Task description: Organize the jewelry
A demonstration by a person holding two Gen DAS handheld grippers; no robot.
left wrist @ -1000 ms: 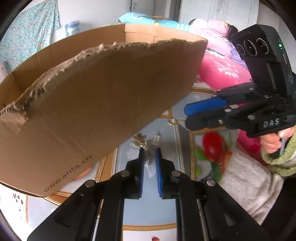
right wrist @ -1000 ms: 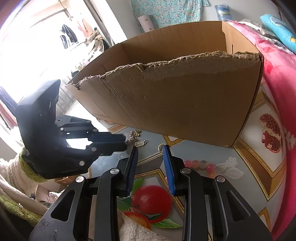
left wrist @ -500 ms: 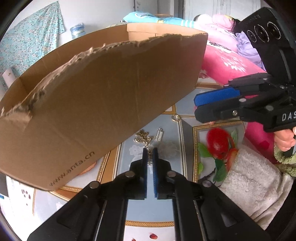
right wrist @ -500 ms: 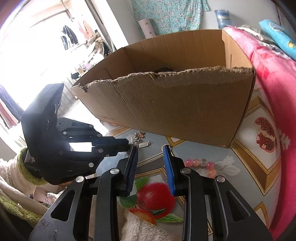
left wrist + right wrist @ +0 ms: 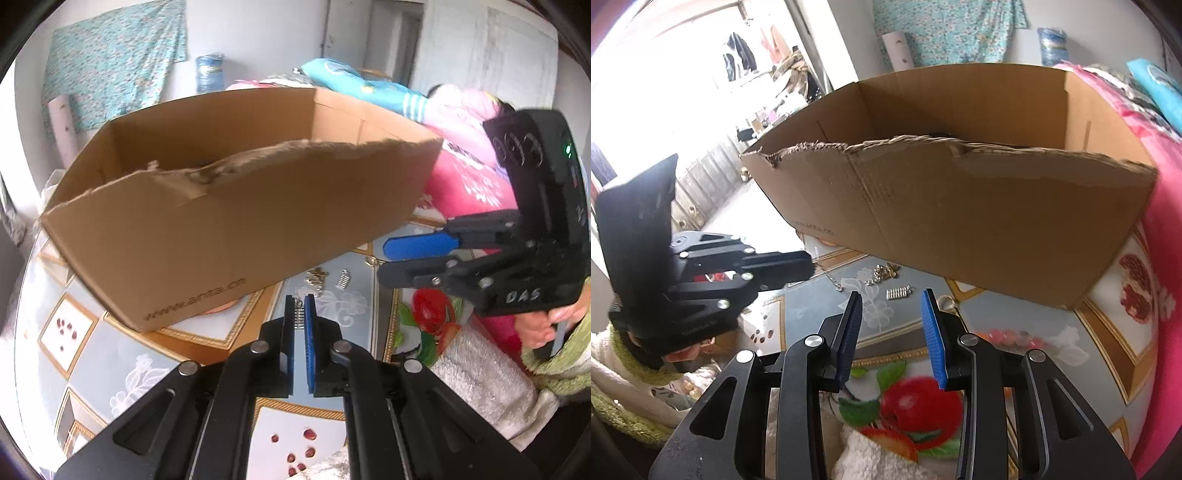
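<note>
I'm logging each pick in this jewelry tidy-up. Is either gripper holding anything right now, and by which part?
The left gripper is shut on a small silver jewelry piece, pinched at its upper end between the tips. The right gripper, jaws just opening, holds nothing.

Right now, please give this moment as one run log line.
left gripper: shut on silver chain | right gripper: open, empty | cardboard box: behind

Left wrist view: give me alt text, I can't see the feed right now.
The left gripper is shut on a small silver chain piece, raised above the patterned table in front of a torn cardboard box. More jewelry lies ahead; the right gripper hovers at right.
</note>
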